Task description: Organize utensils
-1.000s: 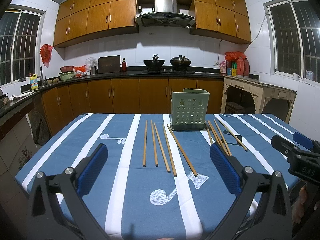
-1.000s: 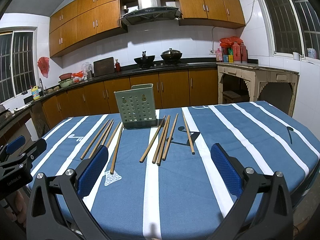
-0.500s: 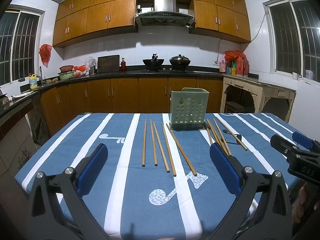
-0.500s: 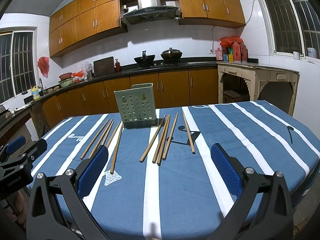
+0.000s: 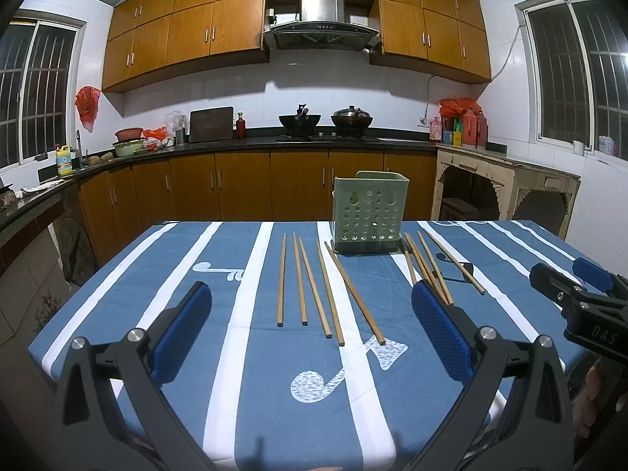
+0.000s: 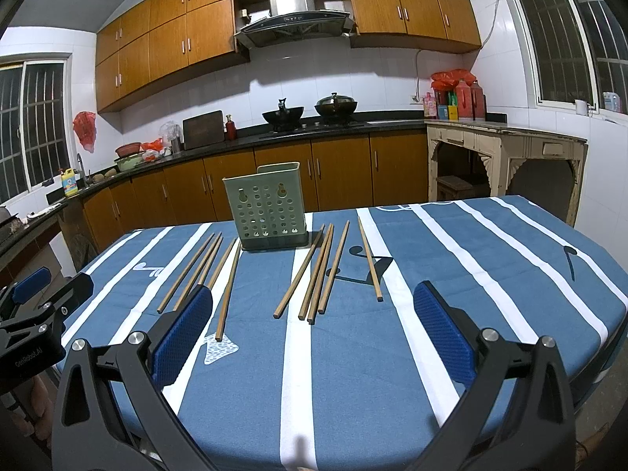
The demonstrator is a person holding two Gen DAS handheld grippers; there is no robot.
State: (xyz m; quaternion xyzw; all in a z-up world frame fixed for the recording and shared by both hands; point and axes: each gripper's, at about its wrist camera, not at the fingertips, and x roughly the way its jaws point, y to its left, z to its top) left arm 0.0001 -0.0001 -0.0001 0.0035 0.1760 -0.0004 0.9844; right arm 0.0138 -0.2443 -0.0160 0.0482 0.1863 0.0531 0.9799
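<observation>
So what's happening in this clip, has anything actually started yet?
Not really. A person holds a claw in each hand over a table with a blue striped cloth. The left claw and the right claw are both open and hold nothing. Wooden chopsticks lie flat in two loose groups, one left of a green holder and one right of it. The holder stands upright at the far side; none show above its rim.
</observation>
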